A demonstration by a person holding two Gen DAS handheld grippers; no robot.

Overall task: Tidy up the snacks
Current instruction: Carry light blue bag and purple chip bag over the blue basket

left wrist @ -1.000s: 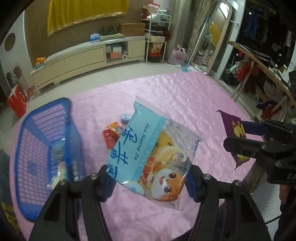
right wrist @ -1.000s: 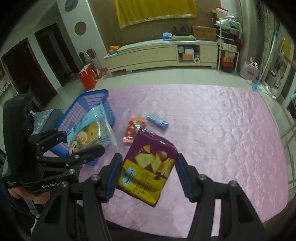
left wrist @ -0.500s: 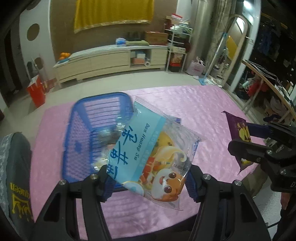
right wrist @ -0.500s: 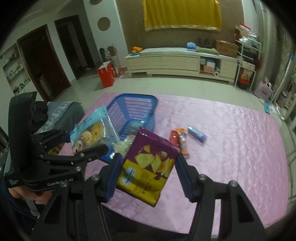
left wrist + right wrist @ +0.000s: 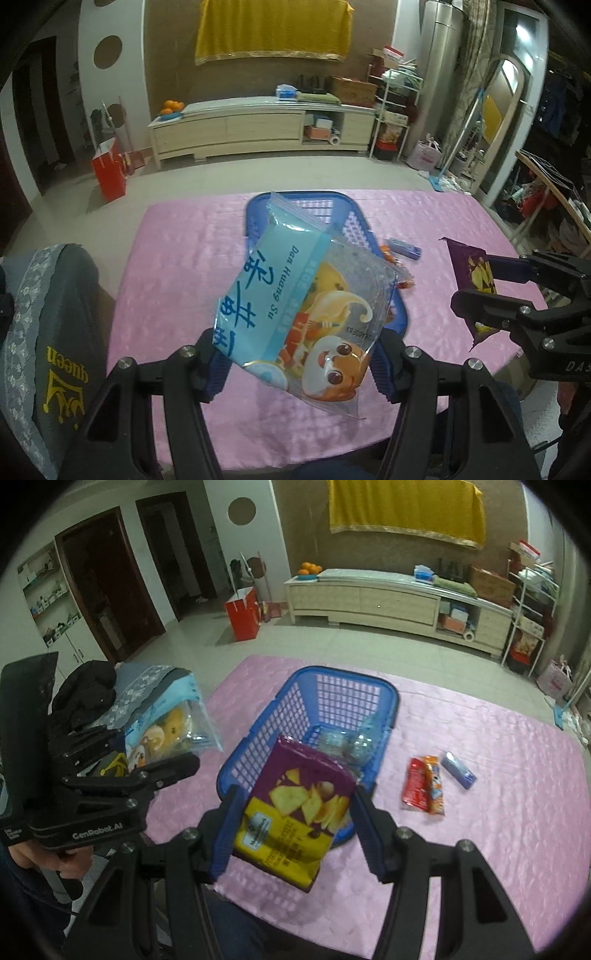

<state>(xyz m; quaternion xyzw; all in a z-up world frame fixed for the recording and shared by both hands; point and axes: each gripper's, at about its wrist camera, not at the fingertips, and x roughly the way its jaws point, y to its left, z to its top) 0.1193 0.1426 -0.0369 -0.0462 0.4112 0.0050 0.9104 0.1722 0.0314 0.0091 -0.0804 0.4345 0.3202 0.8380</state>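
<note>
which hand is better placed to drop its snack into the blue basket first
Likely right. Its purple chip bag hangs over the near rim of the blue basket, while the left gripper, holding the blue pastry bag, sits off to the basket's side.

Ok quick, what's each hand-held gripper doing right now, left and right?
Left hand-held gripper: closed on the blue pastry bag.
Right hand-held gripper: closed on the purple chip bag.
</note>
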